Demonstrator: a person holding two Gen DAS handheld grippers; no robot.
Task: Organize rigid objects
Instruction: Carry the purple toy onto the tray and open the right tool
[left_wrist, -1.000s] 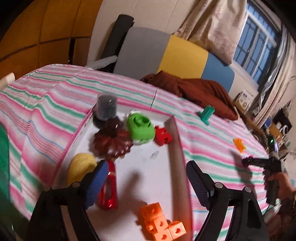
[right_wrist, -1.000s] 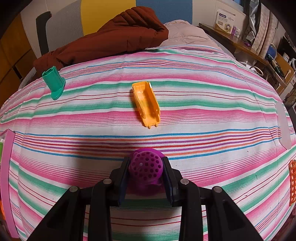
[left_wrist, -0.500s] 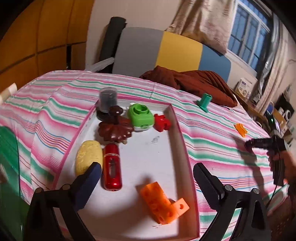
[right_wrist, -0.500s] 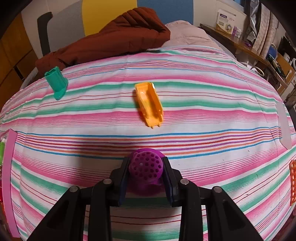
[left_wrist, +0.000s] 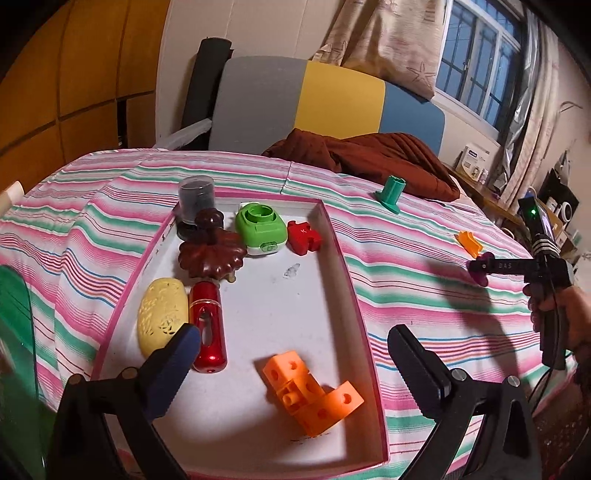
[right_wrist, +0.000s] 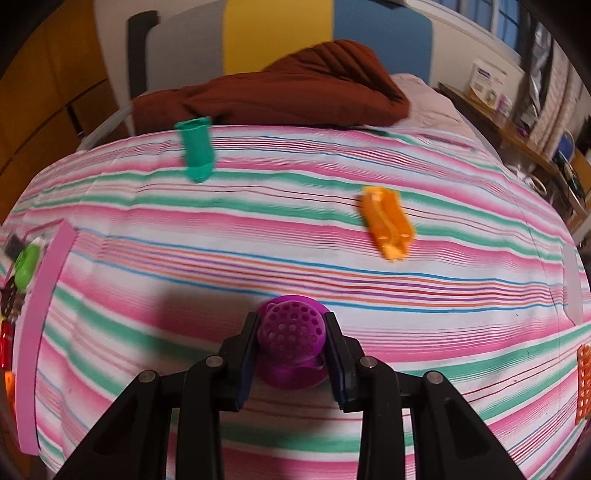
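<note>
My right gripper (right_wrist: 291, 332) is shut on a purple perforated piece (right_wrist: 291, 338) and holds it above the striped cloth; it also shows in the left wrist view (left_wrist: 480, 266). A pink-rimmed white tray (left_wrist: 343, 258) holds orange cubes (left_wrist: 310, 395), a red bottle (left_wrist: 208, 328), a yellow oval (left_wrist: 160, 317), a brown flower shape (left_wrist: 212, 254), a green round toy (left_wrist: 260, 227), a red puzzle piece (left_wrist: 304, 240) and a grey jar (left_wrist: 195, 199). My left gripper (left_wrist: 293, 350) is open and empty above the tray's near end. The tray's edge (right_wrist: 44, 314) lies at the right wrist view's left.
A teal peg (right_wrist: 195, 147) (left_wrist: 391, 190) and an orange scoop-shaped piece (right_wrist: 388, 221) (left_wrist: 467, 242) lie on the striped cloth. An orange grid piece (right_wrist: 583, 384) sits at the right edge. A brown blanket (right_wrist: 277, 88) lies at the far side.
The right gripper has turned left with the purple piece, bringing the tray's edge into view. The left gripper has pulled back and risen, showing more of the tray.
</note>
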